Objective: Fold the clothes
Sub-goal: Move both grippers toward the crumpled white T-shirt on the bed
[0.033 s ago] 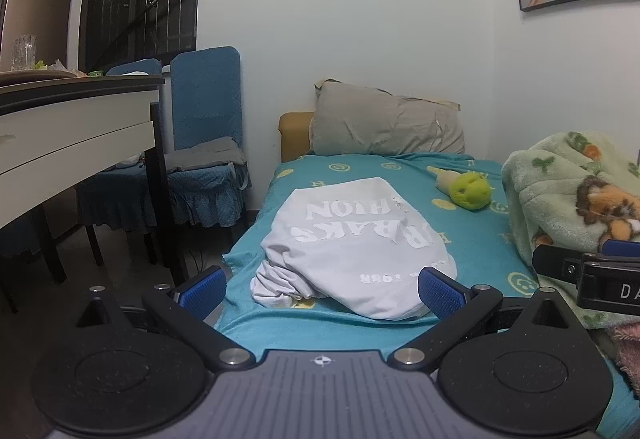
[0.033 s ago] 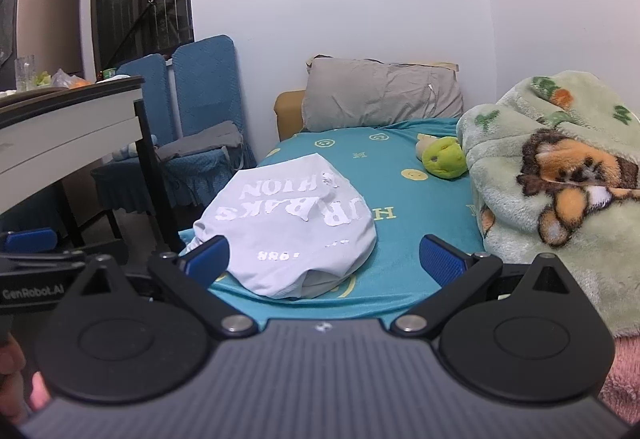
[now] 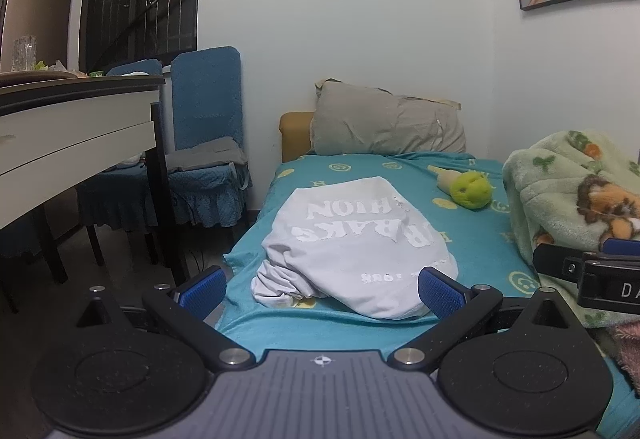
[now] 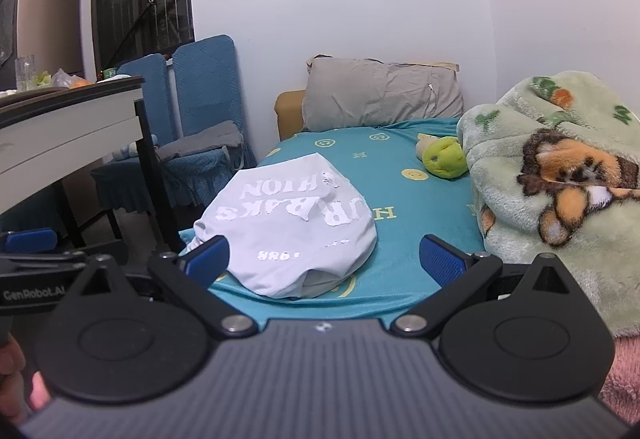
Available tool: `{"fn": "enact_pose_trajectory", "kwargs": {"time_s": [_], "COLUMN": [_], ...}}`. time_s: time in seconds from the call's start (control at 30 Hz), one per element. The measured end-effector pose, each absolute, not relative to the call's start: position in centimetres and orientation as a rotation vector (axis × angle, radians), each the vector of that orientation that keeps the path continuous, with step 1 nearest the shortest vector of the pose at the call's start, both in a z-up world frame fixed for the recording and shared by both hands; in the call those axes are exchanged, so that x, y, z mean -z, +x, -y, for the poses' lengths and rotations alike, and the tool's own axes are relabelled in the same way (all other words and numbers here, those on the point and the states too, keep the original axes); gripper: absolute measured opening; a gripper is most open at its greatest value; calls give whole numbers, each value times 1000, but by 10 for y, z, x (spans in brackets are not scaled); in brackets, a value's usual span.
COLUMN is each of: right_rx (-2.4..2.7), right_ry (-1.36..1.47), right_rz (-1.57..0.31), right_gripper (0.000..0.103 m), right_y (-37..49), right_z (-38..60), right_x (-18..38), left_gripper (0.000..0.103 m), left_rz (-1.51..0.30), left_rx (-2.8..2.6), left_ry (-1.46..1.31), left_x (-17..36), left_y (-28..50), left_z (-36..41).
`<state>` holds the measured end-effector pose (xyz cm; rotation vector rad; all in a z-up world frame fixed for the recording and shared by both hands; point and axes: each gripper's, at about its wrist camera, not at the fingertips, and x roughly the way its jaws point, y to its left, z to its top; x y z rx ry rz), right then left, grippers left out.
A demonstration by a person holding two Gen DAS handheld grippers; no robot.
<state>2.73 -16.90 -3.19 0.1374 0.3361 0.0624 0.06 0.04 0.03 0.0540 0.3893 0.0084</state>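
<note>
A white T-shirt (image 3: 360, 239) with pale block lettering lies loosely bunched on the near half of the teal bed sheet (image 3: 480, 251). Its crumpled edge faces me. My left gripper (image 3: 320, 293) hovers short of the bed's near edge, jaws wide open, nothing between the blue pads. In the right wrist view the T-shirt (image 4: 296, 223) sits left of centre on the sheet (image 4: 408, 239), and my right gripper (image 4: 325, 263) is open and empty too. Each gripper shows at the edge of the other's view: the right gripper (image 3: 592, 275), the left gripper (image 4: 32, 251).
A green lion-print blanket (image 4: 552, 167) is heaped along the bed's right side. A green plush toy (image 3: 470, 191) and a grey pillow (image 3: 384, 127) lie further back. Left of the bed stand a table (image 3: 72, 127) and blue chairs (image 3: 204, 143). A hand (image 4: 12, 379) shows low left.
</note>
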Motion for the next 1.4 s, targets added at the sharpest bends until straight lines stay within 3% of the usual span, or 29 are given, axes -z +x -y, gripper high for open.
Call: {"fn": "enact_pose_trajectory", "kwargs": {"time_s": [0.87,1.0,1.03,1.1,1.17,1.23,1.4], "right_rx": [-52,-38,-31,-16,8,51,126], "right_ry": [171,177,195,228,253,258,271], "right_rz": [-384,-373,-374,-376,-378,-370,-340], "right_gripper": [103,87,75,66,50,25,21], "right_y": [31,23,22,21,17,13,13], "right_z": [175,166,167,169,168,168,175], "right_x": [30,25,23,18,12,7,-5], "left_gripper": [103,103,103,103,103,103,103], "left_rz": [-400,-406,-402,-387,-368,-357,-404], "left_rx": [18,50,57,71,82,85,71], "left_ry": [22,-9,-12,-16,-17,-21,22], "left_x": [1,-3,-6,-10,-14,-16,-6], "left_y": [3,3,2,0,-3,-6,-1], "left_z": [-10,-11,-11,-10,-10,-12,-15]}}
